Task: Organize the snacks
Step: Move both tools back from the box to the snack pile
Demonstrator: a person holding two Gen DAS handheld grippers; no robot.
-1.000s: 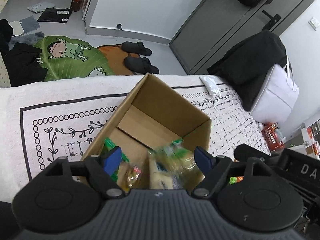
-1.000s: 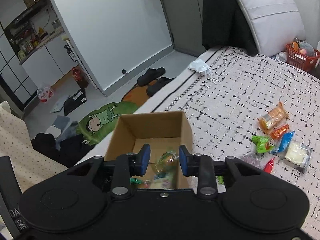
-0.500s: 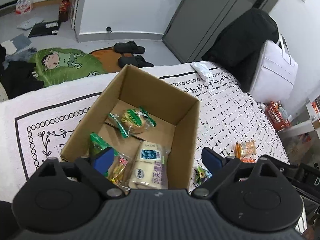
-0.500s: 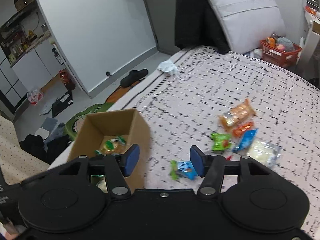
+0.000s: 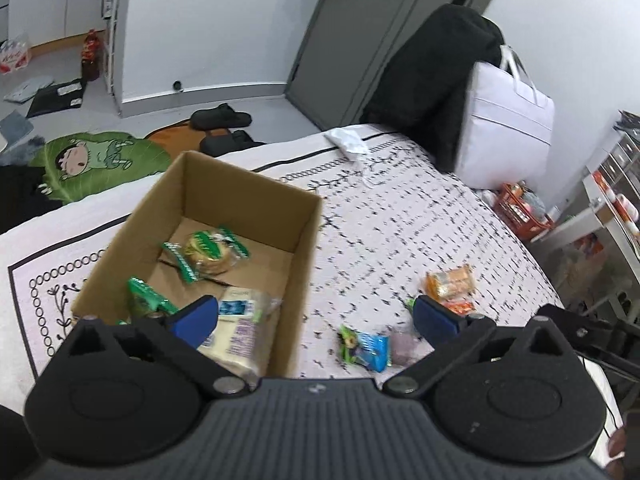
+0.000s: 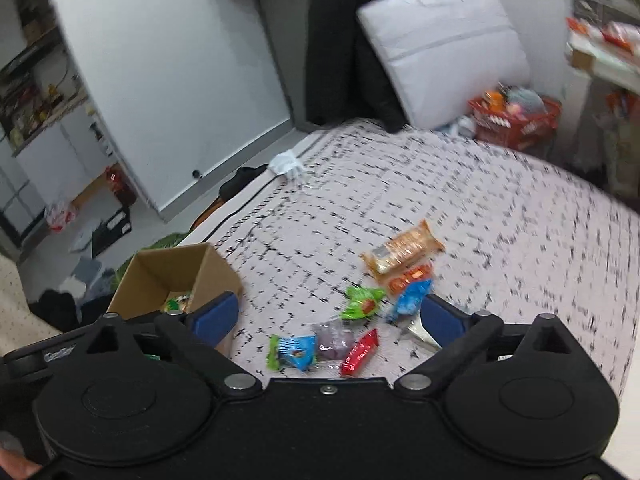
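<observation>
An open cardboard box (image 5: 248, 196) stands on the patterned bedspread and holds a green-wrapped round cake (image 5: 208, 254), a white packet with a blue label (image 5: 236, 328) and a green packet (image 5: 146, 296). My left gripper (image 5: 316, 316) straddles the box's right wall, its jaws opening with nothing gripped. Right of the box (image 6: 168, 268) lie several loose snacks: an orange packet (image 6: 404, 250), a green one (image 6: 362, 302), a blue one (image 6: 412, 300), a blue-green one (image 6: 294, 352), a purple one (image 6: 334, 338) and a red one (image 6: 360, 352). My right gripper (image 6: 327, 314) hovers over them, jaws opening, empty.
A white bag (image 6: 440, 48) and a black coat (image 6: 344, 52) lean at the bed's far end, with a face mask (image 6: 286, 164) on the cover. A red basket (image 6: 516, 120) sits beyond the bed. Slippers (image 5: 220, 118) and a cartoon mat (image 5: 92, 160) lie on the floor.
Both grippers let their snacks go into the box, spread their jaws wide and swung right. The right one now hangs over the loose snacks.
</observation>
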